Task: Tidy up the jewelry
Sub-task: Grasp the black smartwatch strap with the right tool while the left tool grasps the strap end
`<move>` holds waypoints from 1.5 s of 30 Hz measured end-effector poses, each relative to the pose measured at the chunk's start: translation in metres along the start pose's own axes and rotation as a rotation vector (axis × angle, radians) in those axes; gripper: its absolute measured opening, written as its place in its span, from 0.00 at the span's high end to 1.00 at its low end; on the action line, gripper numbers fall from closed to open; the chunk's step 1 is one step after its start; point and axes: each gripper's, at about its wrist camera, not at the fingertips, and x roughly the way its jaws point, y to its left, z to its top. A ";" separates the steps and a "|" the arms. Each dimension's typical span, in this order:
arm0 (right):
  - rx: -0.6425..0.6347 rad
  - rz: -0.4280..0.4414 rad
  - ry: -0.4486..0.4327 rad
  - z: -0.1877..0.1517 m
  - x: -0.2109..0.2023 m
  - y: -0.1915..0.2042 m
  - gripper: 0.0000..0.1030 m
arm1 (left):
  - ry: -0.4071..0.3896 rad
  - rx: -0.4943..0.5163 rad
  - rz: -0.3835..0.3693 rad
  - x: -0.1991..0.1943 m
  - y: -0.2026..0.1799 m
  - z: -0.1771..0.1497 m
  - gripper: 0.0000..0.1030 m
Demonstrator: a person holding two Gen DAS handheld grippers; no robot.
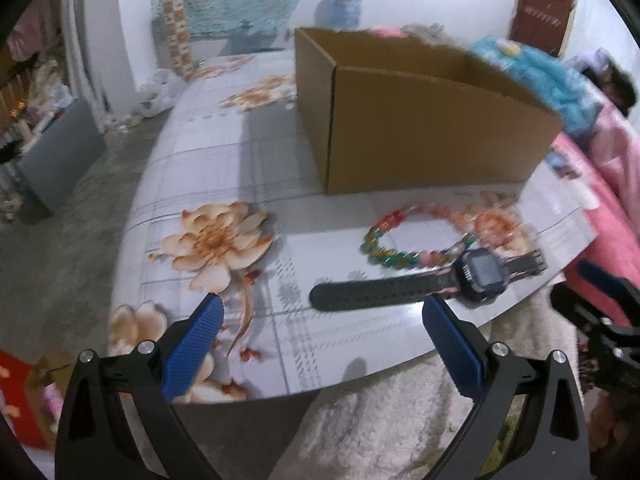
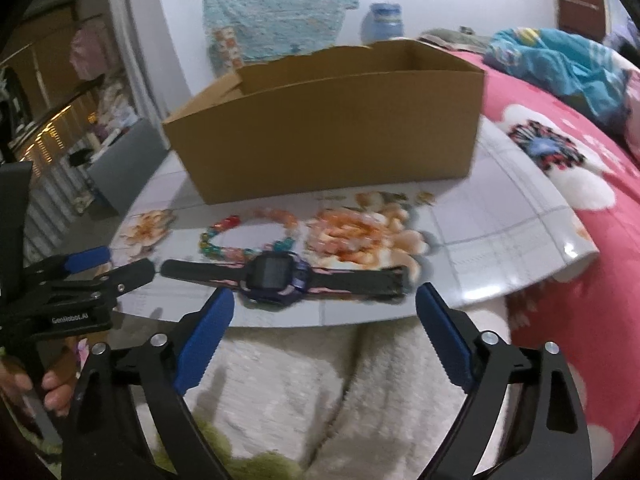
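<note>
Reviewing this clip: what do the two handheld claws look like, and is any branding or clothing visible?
Both are alike: the left claw and right claw have glossy black angular frames with silver round screws at the pivots and blue ribbed pads on the fingers. White lettering reading roughly "GenRobot.AI" marks the left claw's body in the right wrist view. No cables show. A fluffy off-white garment lies below.

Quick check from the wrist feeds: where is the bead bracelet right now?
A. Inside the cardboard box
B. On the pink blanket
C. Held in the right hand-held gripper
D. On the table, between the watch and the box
D: the bead bracelet lies on the table, with the cardboard box behind it and the watch in front; both hand-held grippers are open and empty.
</note>
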 end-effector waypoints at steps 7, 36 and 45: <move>-0.040 0.064 0.015 0.012 0.020 0.018 0.24 | -0.024 -0.044 -0.160 0.007 0.015 0.006 0.05; -0.004 0.093 0.107 0.010 0.052 0.014 0.50 | 0.148 -0.216 -0.527 0.046 0.025 0.011 0.29; -0.016 0.109 0.094 0.008 0.051 0.012 0.50 | 0.108 -0.158 -0.482 0.043 0.001 0.021 0.36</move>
